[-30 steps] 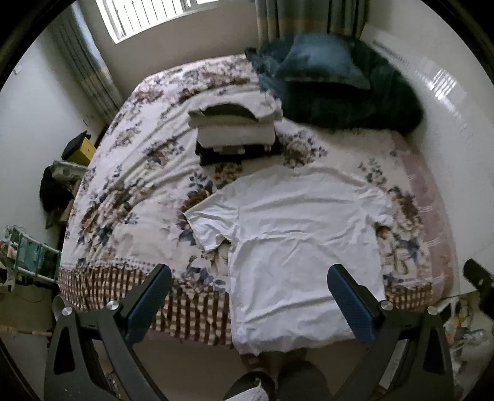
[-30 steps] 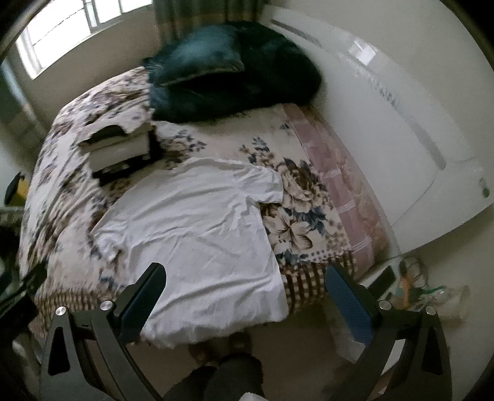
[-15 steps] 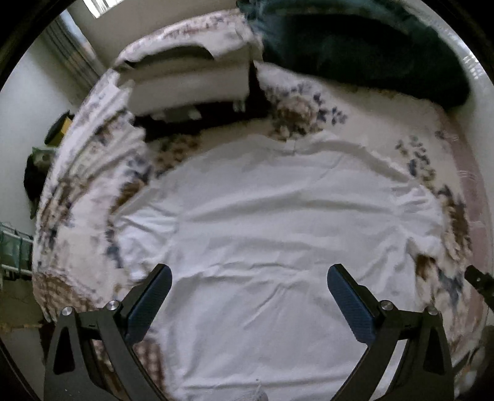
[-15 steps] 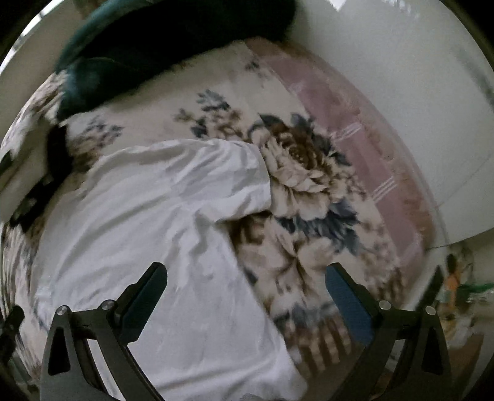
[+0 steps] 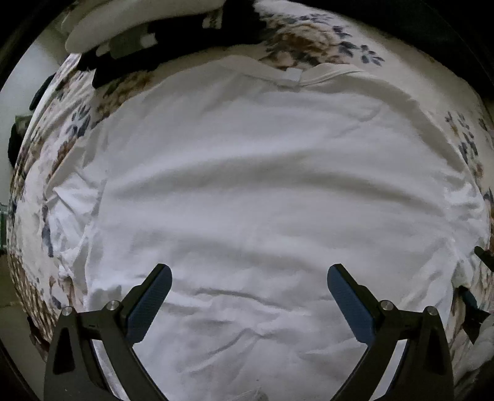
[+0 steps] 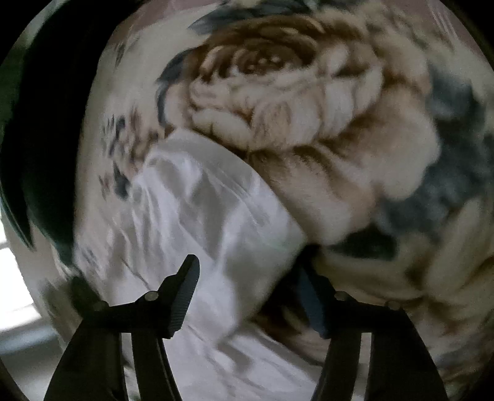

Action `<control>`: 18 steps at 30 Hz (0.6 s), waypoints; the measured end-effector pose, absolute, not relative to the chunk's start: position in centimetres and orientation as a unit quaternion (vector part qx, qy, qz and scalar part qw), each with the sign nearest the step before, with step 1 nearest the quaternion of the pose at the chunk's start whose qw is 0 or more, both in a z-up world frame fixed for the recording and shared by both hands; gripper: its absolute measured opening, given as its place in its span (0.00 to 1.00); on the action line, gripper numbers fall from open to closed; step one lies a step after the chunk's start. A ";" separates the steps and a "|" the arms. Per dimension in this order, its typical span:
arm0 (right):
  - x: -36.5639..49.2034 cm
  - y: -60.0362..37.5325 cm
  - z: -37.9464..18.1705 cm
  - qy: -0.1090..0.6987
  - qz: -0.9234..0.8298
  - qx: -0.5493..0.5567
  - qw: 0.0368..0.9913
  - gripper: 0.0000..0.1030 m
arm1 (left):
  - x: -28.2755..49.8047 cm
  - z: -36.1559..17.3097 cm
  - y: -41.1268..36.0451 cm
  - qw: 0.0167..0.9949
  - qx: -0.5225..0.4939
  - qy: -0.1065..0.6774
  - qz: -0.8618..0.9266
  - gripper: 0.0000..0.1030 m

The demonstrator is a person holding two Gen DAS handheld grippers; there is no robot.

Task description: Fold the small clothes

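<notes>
A white T-shirt [image 5: 262,185] lies flat on the floral bedspread [image 5: 308,43], collar and label [image 5: 293,75] at the far side. My left gripper [image 5: 248,287] points straight down over the shirt's lower middle, jaws wide open with nothing between them. The right wrist view is blurred. In it the shirt's right sleeve [image 6: 216,209] lies on the bedspread [image 6: 339,123]. My right gripper [image 6: 250,287] is low over it, and its jaws are closing with the sleeve's lower part between them, the pads still apart from the cloth. Its fingers [image 5: 469,303] show at the shirt's right edge.
A stack of folded clothes [image 5: 123,27] sits beyond the collar at the far left. A dark blanket [image 6: 46,123] lies at the head of the bed. The bed's left edge drops to the floor [image 5: 9,293].
Both grippers came down from high above the bed to just over the shirt. The right one rolled, moved onto the right sleeve, and its jaws narrowed. The left jaws stayed wide.
</notes>
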State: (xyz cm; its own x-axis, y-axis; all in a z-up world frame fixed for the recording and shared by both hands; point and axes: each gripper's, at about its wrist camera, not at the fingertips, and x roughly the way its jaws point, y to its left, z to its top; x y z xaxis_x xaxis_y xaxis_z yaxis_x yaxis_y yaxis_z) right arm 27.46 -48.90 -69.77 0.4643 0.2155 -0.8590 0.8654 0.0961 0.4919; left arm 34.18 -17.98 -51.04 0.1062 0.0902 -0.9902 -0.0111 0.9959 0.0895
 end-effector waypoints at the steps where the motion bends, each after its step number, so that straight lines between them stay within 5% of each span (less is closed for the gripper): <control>1: 27.7 -48.7 -69.8 0.427 -0.275 0.621 0.597 0.33 | 34.2 -51.1 -17.7 0.743 0.025 0.667 0.037 1.00; 2: 28.1 -48.4 -69.5 0.422 -0.279 0.619 0.601 0.18 | 34.3 -51.1 -17.3 0.743 0.018 0.668 0.039 1.00; 4: 29.4 -47.8 -68.3 0.415 -0.289 0.591 0.629 0.08 | 34.5 -51.0 -16.6 0.741 0.007 0.670 0.042 1.00; 12: 39.9 -35.8 -60.5 0.482 -0.198 0.231 0.822 0.05 | 34.4 -48.9 -11.2 0.762 -0.020 0.642 0.082 1.00; 18: 40.7 -20.1 -63.2 0.509 -0.057 -0.063 0.857 0.04 | 33.2 -49.3 -5.7 0.759 -0.019 0.639 0.127 1.00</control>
